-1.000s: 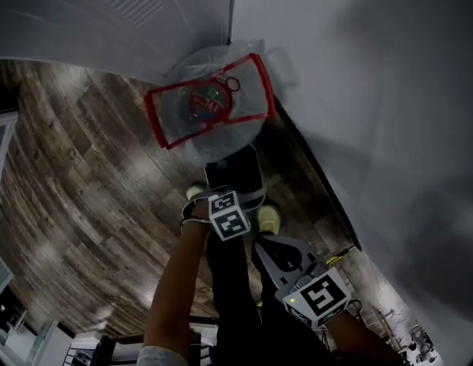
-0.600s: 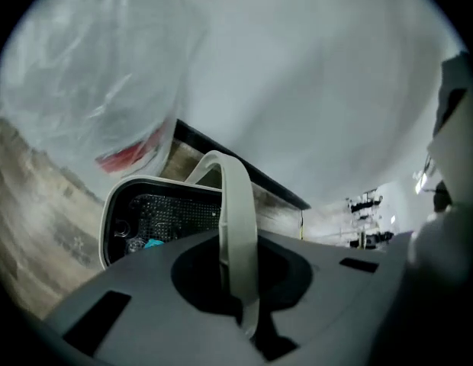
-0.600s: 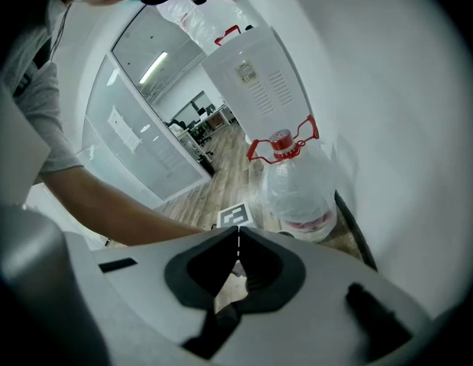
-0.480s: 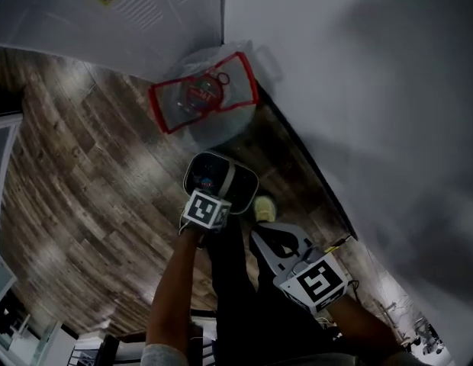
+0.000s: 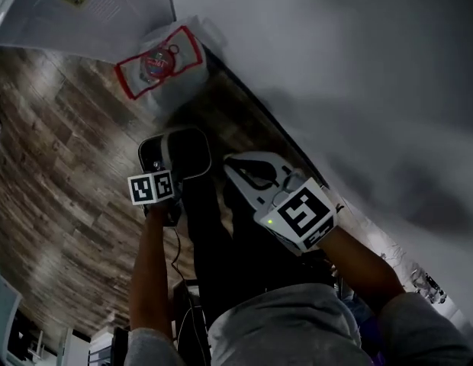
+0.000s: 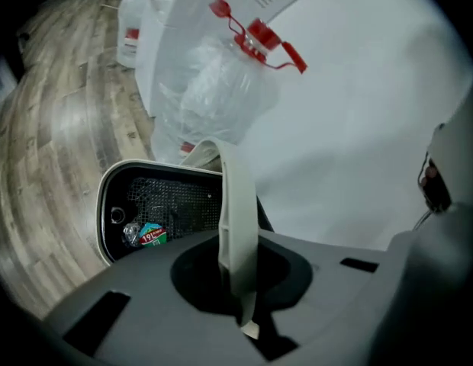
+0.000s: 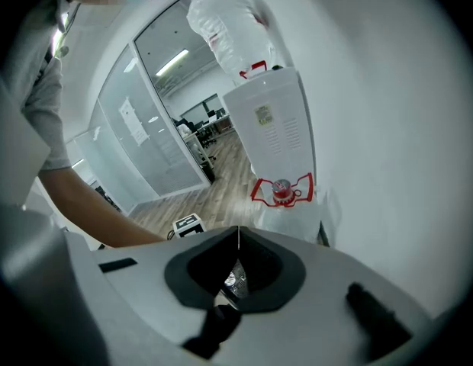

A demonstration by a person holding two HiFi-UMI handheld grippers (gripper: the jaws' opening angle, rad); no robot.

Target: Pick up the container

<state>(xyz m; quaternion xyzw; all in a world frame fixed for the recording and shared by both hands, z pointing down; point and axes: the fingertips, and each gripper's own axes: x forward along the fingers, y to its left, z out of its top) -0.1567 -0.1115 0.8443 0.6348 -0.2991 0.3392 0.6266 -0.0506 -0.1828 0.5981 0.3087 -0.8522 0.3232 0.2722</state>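
Our left gripper [image 6: 238, 277] pinched the pale rim of the container [image 6: 162, 204], holding it above the wood floor [image 6: 38, 128] near the wall. It looked light and thin-walled, so we judged this edge hold might let it swing. Our right gripper [image 7: 238, 259] was pressed together, empty.

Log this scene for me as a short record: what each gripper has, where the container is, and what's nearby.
left gripper: shut on the container's cream band
container: black mesh inside, held above the wood floor
contents: sticker scrap
right gripper: shut, empty
nearby: bagged bottle with red cap, against the white wall
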